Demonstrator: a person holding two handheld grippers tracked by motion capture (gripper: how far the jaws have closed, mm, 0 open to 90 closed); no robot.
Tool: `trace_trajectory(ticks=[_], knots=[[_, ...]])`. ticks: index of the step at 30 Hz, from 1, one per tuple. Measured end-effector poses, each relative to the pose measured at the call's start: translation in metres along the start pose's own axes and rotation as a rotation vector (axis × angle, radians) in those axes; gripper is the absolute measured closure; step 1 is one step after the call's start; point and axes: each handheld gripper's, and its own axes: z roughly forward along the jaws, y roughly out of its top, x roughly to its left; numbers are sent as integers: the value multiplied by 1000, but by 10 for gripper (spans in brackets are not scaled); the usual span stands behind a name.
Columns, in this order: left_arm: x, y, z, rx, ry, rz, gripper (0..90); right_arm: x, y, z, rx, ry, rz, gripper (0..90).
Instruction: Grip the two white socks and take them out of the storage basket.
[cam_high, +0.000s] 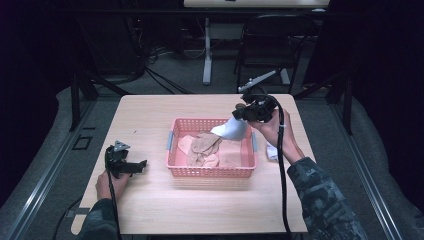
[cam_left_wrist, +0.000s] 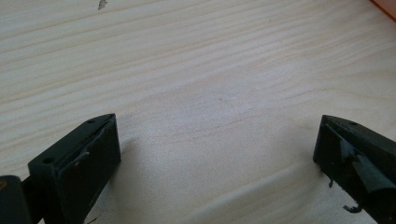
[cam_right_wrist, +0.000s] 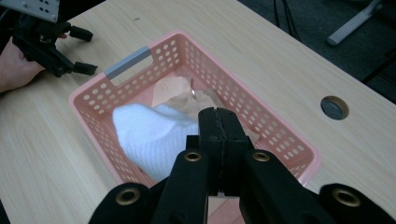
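Observation:
A pink plastic basket (cam_high: 210, 173) stands in the middle of the wooden table and holds several tan socks (cam_high: 202, 145). My right gripper (cam_high: 240, 112) hangs over the basket's far right corner, shut on a white sock (cam_high: 230, 130) that dangles from it above the basket. In the right gripper view the jaws (cam_right_wrist: 218, 114) meet tightly, with the white sock (cam_right_wrist: 149, 135) bulging out to their left over the basket (cam_right_wrist: 93, 91) and the tan socks (cam_right_wrist: 187, 98) beyond. My left gripper (cam_high: 141, 167) rests on the table left of the basket, open, with bare wood between its jaws (cam_left_wrist: 217, 140).
Another white piece of cloth (cam_high: 271, 151) lies on the table just right of the basket, beside the right hand. A round cable hole (cam_right_wrist: 334, 107) sits in the tabletop beyond the basket. A chair (cam_high: 270, 45) and a table leg (cam_high: 207, 55) stand behind the table.

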Motion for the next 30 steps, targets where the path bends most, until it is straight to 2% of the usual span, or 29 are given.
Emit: trace_trajectory(ticks=[13,23,30], knots=[[0,0,0,0,0,0,6,-19,-3,-34,-45,-54,31,898],[0,0,0,0,-1,0,6,-50,-24,-67,-60,-124,95,898],[0,0,0,0,-1,0,6,-67,-44,-77,-65,-159,138,898]])
